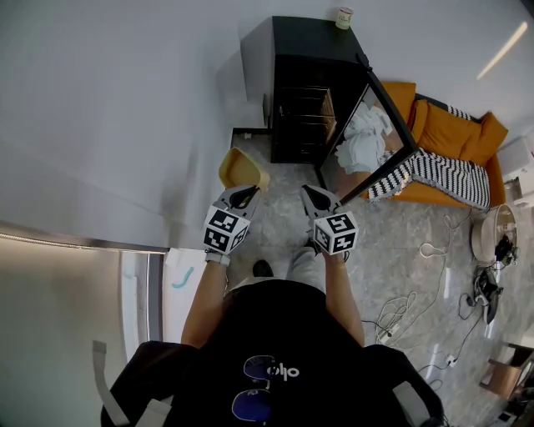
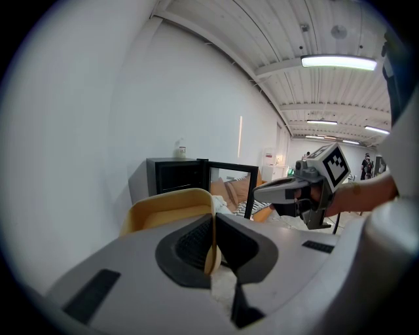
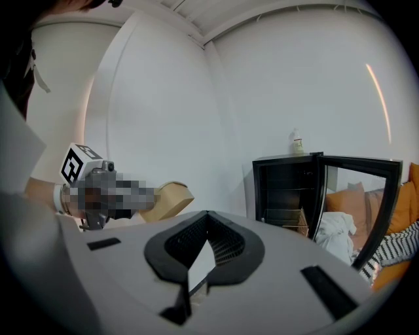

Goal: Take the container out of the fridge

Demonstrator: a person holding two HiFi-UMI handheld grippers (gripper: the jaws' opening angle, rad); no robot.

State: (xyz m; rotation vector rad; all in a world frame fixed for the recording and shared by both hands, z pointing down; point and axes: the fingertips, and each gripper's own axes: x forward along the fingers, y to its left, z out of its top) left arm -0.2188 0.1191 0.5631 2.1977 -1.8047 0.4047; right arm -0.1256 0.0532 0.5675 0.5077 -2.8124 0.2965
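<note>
A yellow plastic container hangs in the air in front of me, well clear of the black fridge. My left gripper is shut on its near rim. In the left gripper view the container's wall is pinched between the jaws of the left gripper. My right gripper is level with it on the right, jaws together and holding nothing; the left gripper view also shows the right gripper. The right gripper view has the container at left and the fridge, its door swung open, showing wire shelves.
The fridge door stands open toward the right. A small cup sits on the fridge top. An orange sofa with a striped blanket lies to the right. Cables trail over the floor. A white wall is on the left.
</note>
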